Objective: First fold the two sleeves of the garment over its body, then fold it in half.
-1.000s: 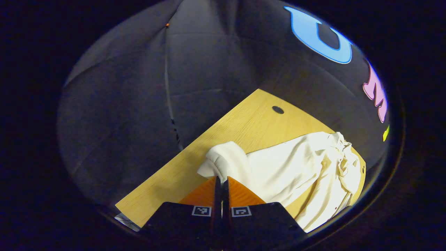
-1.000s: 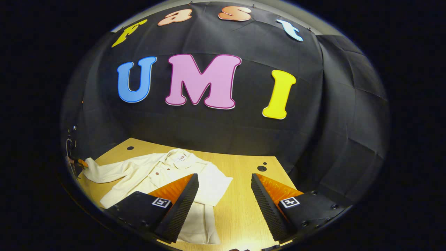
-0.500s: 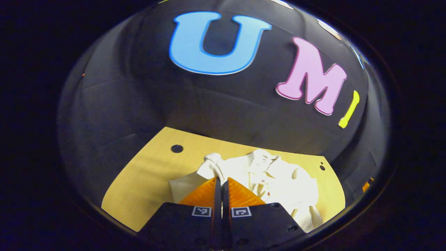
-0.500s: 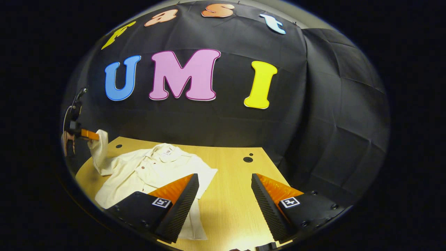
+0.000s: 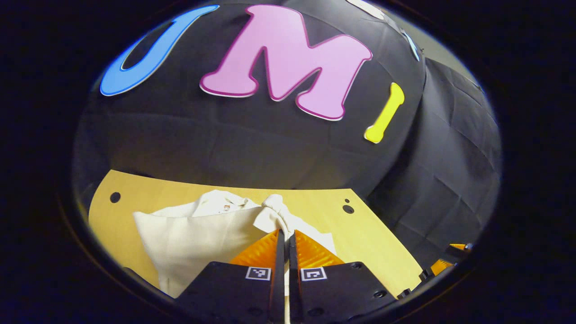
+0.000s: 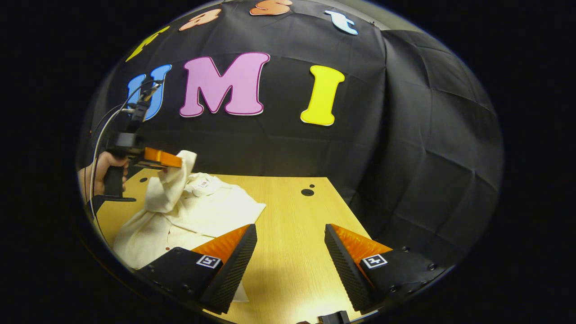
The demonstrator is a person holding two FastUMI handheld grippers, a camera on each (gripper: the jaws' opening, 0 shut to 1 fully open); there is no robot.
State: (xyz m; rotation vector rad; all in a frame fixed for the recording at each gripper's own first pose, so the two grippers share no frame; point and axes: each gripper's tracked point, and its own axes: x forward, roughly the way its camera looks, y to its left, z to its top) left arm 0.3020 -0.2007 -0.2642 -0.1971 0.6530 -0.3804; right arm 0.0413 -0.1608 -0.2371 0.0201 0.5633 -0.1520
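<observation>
Light wooden table (image 6: 292, 234) with visible grain, round dark hole (image 6: 308, 192) near its far edge with a smaller hole just beside it, another hole (image 5: 115, 197) near the far left corner, black creased cloth wall (image 6: 405, 135) rising behind and beside the table

Booth dim overall; the wall cloth absorbs most light. Illumination falls from above and near the cameras: the desk (image 6: 288, 234) shows a bright glare patch at its near edge. The garment (image 5: 198, 234) is close to overexposed. Strong fisheye curvature at the margins; focus acceptably sharp.
</observation>
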